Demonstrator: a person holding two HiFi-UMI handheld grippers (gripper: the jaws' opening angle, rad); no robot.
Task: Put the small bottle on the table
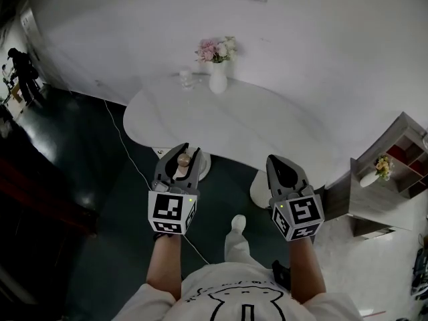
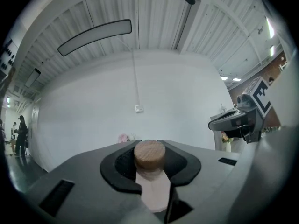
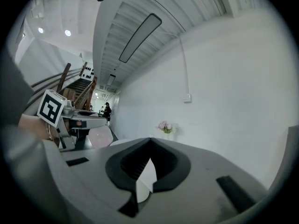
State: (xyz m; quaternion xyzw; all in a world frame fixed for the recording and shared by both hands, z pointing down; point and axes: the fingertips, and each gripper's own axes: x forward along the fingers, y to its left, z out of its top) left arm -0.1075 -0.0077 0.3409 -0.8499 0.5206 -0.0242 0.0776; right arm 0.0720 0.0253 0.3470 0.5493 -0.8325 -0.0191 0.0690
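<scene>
My left gripper (image 1: 178, 150) is shut on a small pale bottle (image 1: 183, 160) with a round wooden cap. It hangs over the dark floor just short of the near edge of the white oval table (image 1: 234, 126). In the left gripper view the bottle (image 2: 150, 171) stands upright between the black pads (image 2: 122, 164), and the cap reaches up to the tips of the left gripper (image 2: 148, 143). My right gripper (image 1: 277, 159) is level with it to the right, shut and holding nothing. The right gripper (image 3: 150, 143) has its tips touching in its own view.
At the table's far edge a white vase of pink flowers (image 1: 217, 77) stands beside a small glass (image 1: 186, 79). A shelf unit (image 1: 391, 179) stands to the right. A thin cable (image 1: 124, 146) runs across the dark floor. A person (image 1: 23, 72) stands far off at the left.
</scene>
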